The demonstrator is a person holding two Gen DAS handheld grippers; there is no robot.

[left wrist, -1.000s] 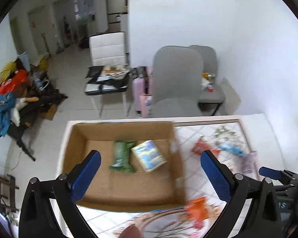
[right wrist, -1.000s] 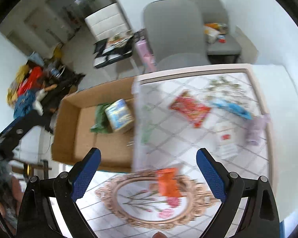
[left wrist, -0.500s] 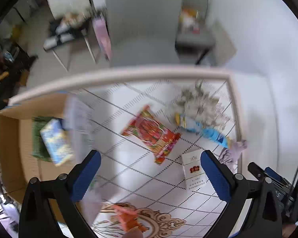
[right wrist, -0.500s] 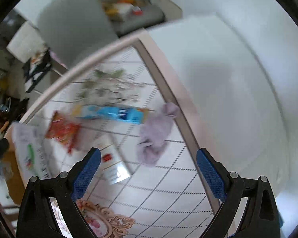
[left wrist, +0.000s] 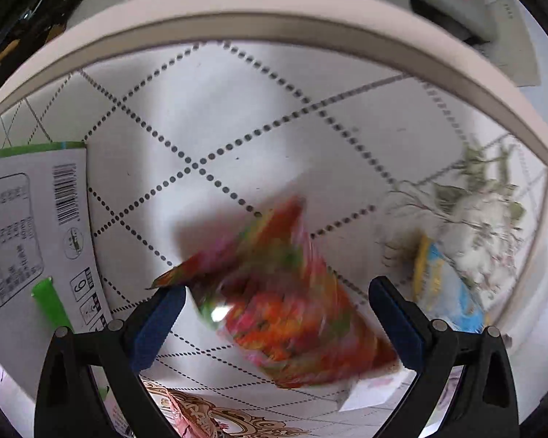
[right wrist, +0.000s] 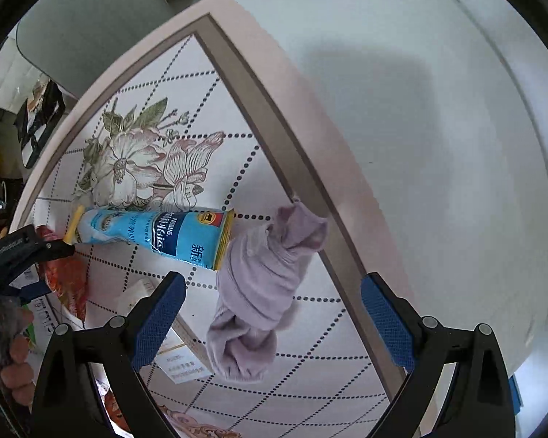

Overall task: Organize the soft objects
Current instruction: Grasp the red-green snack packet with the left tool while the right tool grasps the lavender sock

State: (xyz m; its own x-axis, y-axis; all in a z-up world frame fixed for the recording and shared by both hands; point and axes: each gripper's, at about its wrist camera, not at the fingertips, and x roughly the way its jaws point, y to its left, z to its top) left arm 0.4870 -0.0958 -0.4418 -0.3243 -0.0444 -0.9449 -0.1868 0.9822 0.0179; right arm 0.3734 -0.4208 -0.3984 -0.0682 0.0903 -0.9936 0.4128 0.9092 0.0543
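My left gripper [left wrist: 276, 323] is open, low over a blurred red and orange snack packet [left wrist: 285, 314] that lies on the table between its blue pads, not gripped. My right gripper [right wrist: 272, 314] is open around a crumpled lilac sock [right wrist: 263, 292] lying near the table's brown border strip. A blue tube-shaped packet [right wrist: 157, 235] lies just beyond the sock and also shows in the left wrist view [left wrist: 445, 288]. The left gripper's body [right wrist: 14, 259] shows at the left edge of the right wrist view, over the snack packet [right wrist: 67, 277].
The white tablecloth has dotted lines and printed flowers [right wrist: 135, 168]. A white printed sheet with a barcode [left wrist: 29, 226] lies at the left. A small white box [right wrist: 179, 354] sits beside the sock. Grey chairs [right wrist: 87, 25] stand beyond the table edge [left wrist: 274, 22].
Both grippers have dropped much closer to the table. The left one now straddles the red snack packet; the right one now straddles the lilac sock. The cardboard box has left both views.
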